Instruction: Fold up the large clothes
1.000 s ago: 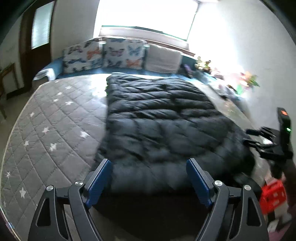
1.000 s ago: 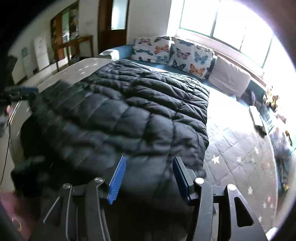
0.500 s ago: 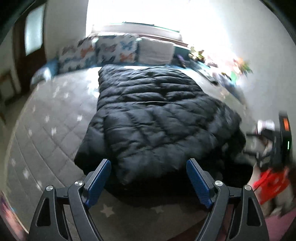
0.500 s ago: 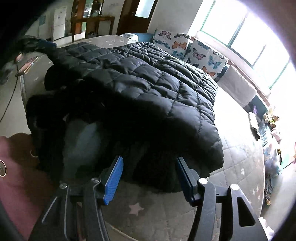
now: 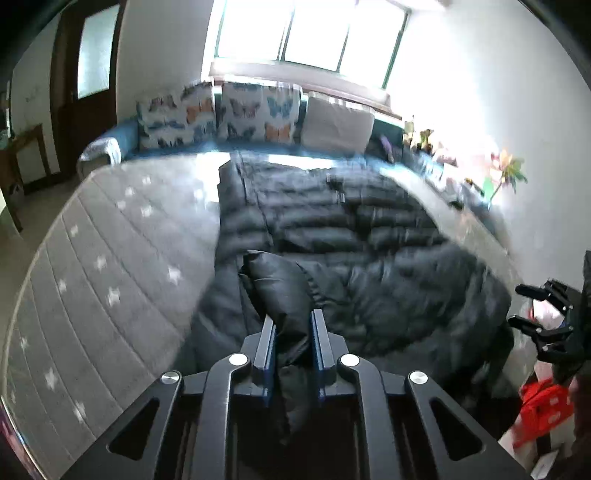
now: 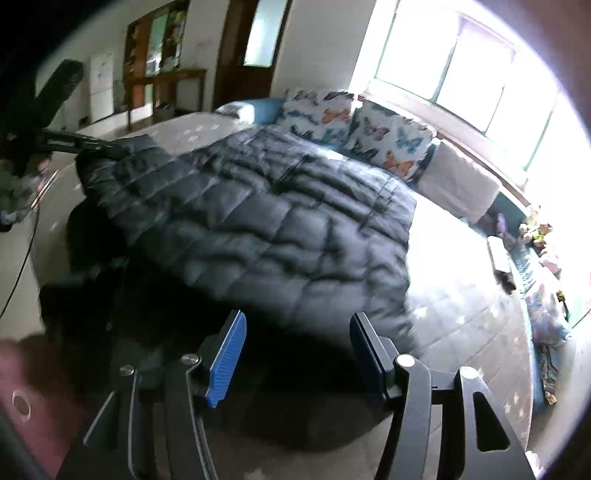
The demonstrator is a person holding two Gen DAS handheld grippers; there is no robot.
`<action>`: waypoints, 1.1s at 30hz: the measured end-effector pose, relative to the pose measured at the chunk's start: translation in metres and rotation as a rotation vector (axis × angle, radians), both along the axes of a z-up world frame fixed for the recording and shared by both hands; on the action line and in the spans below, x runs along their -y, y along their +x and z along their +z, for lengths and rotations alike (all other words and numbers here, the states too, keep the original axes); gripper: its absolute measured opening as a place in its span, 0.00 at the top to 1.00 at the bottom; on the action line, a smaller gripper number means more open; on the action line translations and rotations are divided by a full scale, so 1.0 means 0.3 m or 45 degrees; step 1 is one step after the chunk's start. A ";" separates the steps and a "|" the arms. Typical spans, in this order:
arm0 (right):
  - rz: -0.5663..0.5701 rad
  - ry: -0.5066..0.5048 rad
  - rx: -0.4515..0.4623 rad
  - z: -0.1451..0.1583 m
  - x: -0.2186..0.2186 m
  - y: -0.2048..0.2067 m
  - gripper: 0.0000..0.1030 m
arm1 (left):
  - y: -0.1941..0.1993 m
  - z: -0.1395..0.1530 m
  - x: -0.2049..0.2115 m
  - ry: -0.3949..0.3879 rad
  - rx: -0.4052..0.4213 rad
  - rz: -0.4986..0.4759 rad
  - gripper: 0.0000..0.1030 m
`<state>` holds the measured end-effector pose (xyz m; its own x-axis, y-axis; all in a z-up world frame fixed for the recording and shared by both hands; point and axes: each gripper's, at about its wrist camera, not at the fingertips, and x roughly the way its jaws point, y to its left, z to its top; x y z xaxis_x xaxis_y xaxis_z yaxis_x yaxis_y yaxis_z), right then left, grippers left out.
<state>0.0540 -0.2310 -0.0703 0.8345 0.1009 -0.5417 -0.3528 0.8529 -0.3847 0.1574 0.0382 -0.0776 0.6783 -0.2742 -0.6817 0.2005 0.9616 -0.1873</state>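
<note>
- Two grippers over one black quilted coat spread on a grey star-quilted mattress; coat lies straight ahead of both tools.
- Left gripper: a second ago its jaws stood wide with the coat's near edge between them; now they are closing, and a bunched fold of the coat is pinched between the blue pads and stands up ahead of the tips.
- Half a second ago bare mattress showed below the left tips; now the coat fabric fills that spot.
- Right gripper: jaws apart, a little wider than a second ago, nothing gripped; dark coat edge lies just ahead and below the tips, in shadow and blurred, so contact cannot be told.
- From the left tool, the right gripper shows at the far right edge, beyond the coat's side.
- Beyond the coat: butterfly-print cushions and a plain pale cushion along a blue bolster under the bright window.
- Right of the left tool, low down: a red bag.
- Far left of the right tool: wooden door, desk.
- Nothing stands between either tool and the coat.
</note>
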 end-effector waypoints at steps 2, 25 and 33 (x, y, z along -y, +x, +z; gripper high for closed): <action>-0.033 0.035 0.042 0.031 0.007 0.037 0.38 | 0.032 0.015 -0.020 0.020 0.018 0.026 0.84; 0.006 0.006 -0.086 -0.046 0.073 -0.048 0.33 | -0.158 0.023 -0.120 -0.032 -0.097 -0.029 0.33; 0.169 -0.162 -0.165 -0.187 0.015 -0.168 0.33 | -0.369 0.001 0.201 0.006 -0.102 -0.442 0.20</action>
<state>0.0035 -0.2355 -0.1263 0.7411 0.1290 -0.6589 -0.5123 0.7430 -0.4307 0.0468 -0.0222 -0.0772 0.4894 -0.4762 -0.7306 0.5007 0.8394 -0.2117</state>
